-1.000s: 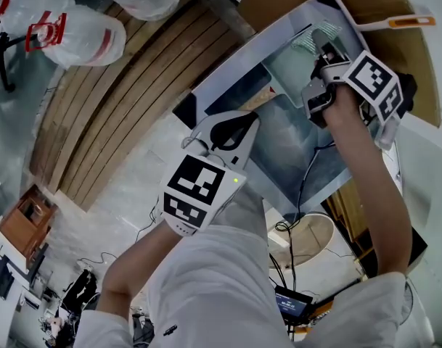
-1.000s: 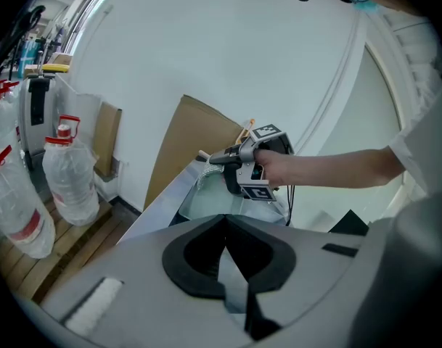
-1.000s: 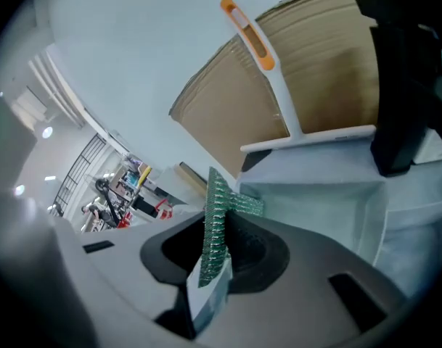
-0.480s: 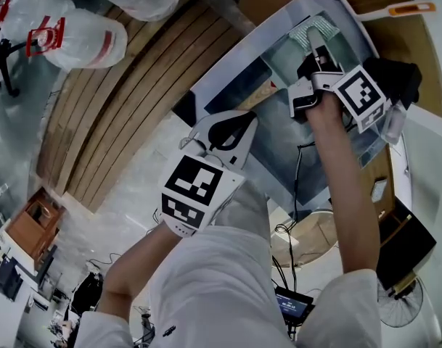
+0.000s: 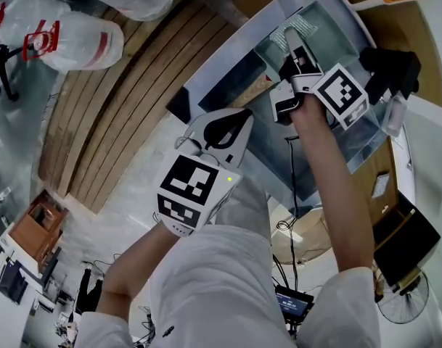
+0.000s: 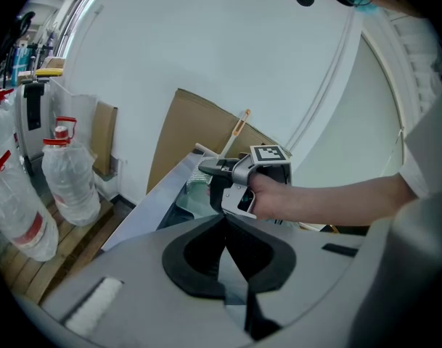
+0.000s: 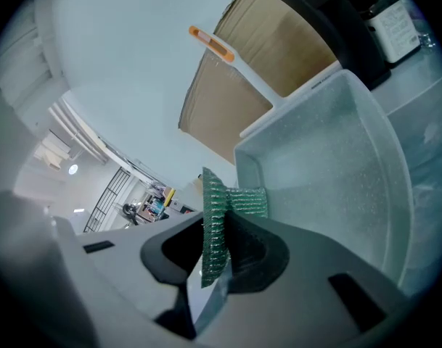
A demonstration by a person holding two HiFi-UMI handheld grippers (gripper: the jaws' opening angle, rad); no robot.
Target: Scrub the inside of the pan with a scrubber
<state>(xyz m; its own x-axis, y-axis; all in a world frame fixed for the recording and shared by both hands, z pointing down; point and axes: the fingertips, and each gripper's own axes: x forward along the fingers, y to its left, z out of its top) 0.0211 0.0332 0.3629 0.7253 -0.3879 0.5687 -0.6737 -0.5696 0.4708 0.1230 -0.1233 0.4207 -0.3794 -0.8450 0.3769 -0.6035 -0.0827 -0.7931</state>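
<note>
Two fingers (image 7: 260, 252) of the right gripper (image 7: 222, 230) are clenching on a green scrubber (image 7: 215, 194). The scrubber is standing edge-on between them, with its top folding over toward the pan (image 7: 337, 158). Its lower edge is disappearing between the pads.

The pan, pale speckled grey with squared corners, is lying just ahead of the scrubber on the grey bench (image 5: 224, 82). Whether scrubber and pan are touching is not showing. The pan's far side is running out of the right gripper view. Its handle (image 7: 215, 45), white with an orange tip, is pointing away past a sheet of brown cardboard (image 7: 279, 56).

A white label (image 7: 393, 26) on a black object (image 7: 337, 13) beside the pan is carrying print too small to read.

The left gripper (image 6: 223, 222) is hanging well apart from the pan, its fingers (image 6: 195, 256) pressing together on nothing. Beyond it, clear bottles (image 6: 67, 183) with red tops are standing on wooden slats (image 5: 126, 93), and any writing on them is not making itself out.
</note>
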